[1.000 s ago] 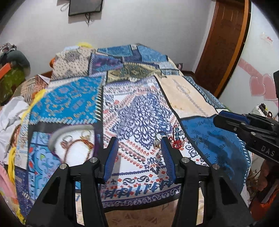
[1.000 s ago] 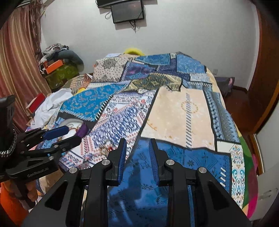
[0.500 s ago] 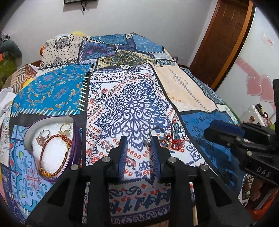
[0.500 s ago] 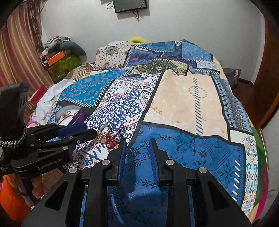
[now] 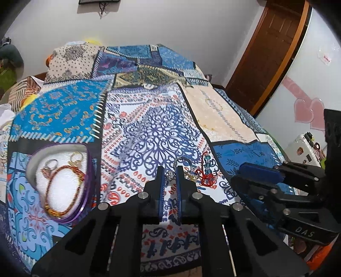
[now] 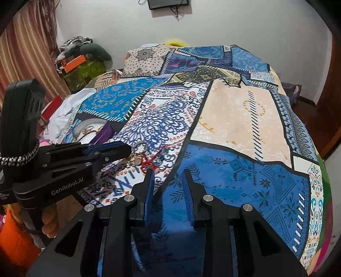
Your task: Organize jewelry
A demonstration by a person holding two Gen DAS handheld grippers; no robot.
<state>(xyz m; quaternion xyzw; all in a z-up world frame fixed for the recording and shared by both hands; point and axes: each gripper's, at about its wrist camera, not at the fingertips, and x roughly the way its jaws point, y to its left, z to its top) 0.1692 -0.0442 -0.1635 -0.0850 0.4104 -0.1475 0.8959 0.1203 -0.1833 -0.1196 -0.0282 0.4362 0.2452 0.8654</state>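
Down onto the loose jewelry pile (image 5: 196,172) the left gripper (image 5: 170,173) has dropped, jaws just pinched on a silver ring (image 5: 170,175), partly hidden by pads. Right gripper (image 6: 167,172) hovers narrow, empty. Purple tray (image 5: 88,170) sits left, contents blurry.

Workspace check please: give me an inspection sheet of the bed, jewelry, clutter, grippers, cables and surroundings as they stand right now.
Surface: patchwork bedspread, patterned, covering the bed.
Job's things: heart-shaped box holding a braided bracelet and two rings; loose rings and a red beaded piece lie on the bedspread.
Clutter: clothes pile beside the bed.
Grippers: left gripper has just closed, pads on a small ring; right gripper slightly apart, nothing between.
Cables: wires hanging under the wall screen.
Surroundings: wooden door, striped curtain, heart stickers.
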